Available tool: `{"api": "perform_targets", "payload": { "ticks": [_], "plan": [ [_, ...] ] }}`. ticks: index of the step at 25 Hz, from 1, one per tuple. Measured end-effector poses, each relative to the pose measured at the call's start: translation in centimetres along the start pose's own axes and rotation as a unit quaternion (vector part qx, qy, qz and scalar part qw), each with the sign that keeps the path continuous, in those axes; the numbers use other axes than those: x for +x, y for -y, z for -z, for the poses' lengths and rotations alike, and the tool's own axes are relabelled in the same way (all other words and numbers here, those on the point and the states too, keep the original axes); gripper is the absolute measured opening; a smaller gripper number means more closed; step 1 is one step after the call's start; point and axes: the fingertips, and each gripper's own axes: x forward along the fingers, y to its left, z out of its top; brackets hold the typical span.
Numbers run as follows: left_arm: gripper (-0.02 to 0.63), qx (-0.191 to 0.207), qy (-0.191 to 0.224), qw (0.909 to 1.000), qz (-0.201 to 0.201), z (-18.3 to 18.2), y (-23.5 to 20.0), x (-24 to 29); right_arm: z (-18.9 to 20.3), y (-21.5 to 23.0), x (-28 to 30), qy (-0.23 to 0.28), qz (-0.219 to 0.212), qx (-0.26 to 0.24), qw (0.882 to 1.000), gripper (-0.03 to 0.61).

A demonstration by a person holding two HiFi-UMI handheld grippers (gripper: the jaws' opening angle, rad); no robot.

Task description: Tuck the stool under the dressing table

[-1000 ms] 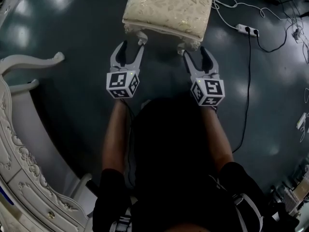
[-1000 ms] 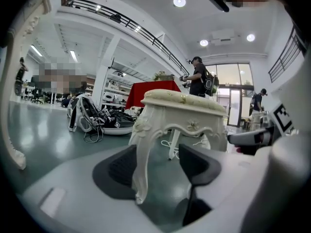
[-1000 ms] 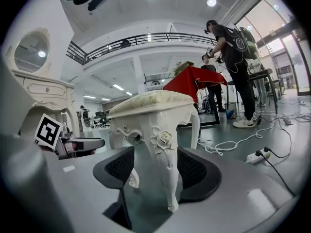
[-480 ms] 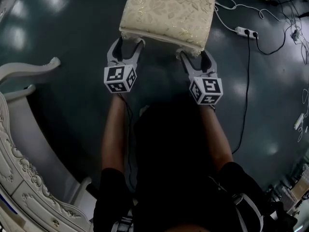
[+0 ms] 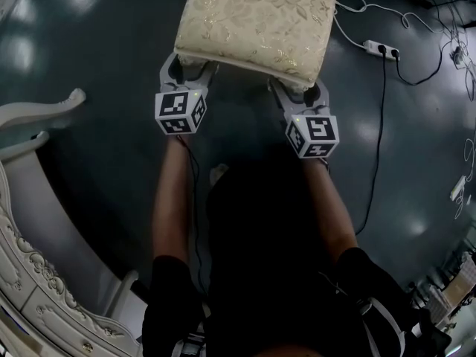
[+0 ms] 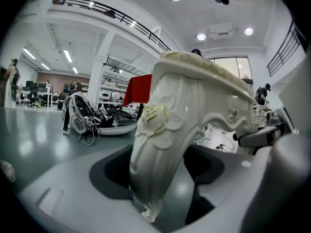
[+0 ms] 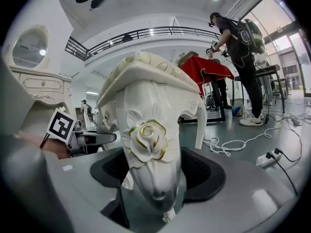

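Note:
The stool [image 5: 256, 17] has a cream, gold-patterned cushion and white carved legs, and stands on the dark floor at the top of the head view. My left gripper [image 5: 186, 71] reaches under the cushion's near left corner. Its jaws have just been opening, and the carved leg [image 6: 160, 144] stands between them with a gap to the right pad. My right gripper [image 5: 299, 94] is at the near right corner; its jaws have also just been opening, around the rose-carved leg [image 7: 150, 149] without pressing it. The white ornate dressing table [image 5: 30, 288] fills the lower left.
A power strip [image 5: 379, 47] and loose cables lie on the floor to the right of the stool. A person [image 7: 240, 57] stands beside a red-draped table [image 7: 209, 69] beyond it. Bags and cords [image 6: 85, 118] lie far off to the left.
Both grippers have moved forward to the stool and slightly down. Their fingertips now sit under the cushion's edge with a near leg between each pair of jaws, which stand wider.

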Motion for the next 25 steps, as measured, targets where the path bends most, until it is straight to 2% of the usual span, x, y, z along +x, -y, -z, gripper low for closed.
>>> {"api": "perform_targets", "payload": {
  "ticks": [2,4,9,15,25],
  "plan": [
    [0.320,0.000,0.008,1.0000,-0.001,-0.6,0.0,0.4,-0.2,-0.2,0.3,0.002,-0.006,-0.006,1.000,0.326],
    [0.306,0.007,0.017,0.9998,-0.003,-0.8,-0.1,0.4,-0.2,-0.4,0.3,0.003,-0.012,-0.009,1.000,0.292],
    [0.273,0.038,0.022,0.9990,-0.008,-0.8,0.0,0.2,-0.3,-0.3,0.2,0.004,-0.016,-0.021,1.000,0.281],
    [0.255,0.054,0.023,0.9981,-0.019,-0.9,0.9,-1.5,-0.7,-0.3,-0.8,-0.003,-0.026,-0.041,0.999,0.269],
    [0.249,0.064,0.060,0.9939,-0.066,-5.0,1.0,-6.2,-5.3,-2.4,-2.6,0.033,-0.077,-0.034,0.996,0.262]
  ]
}}
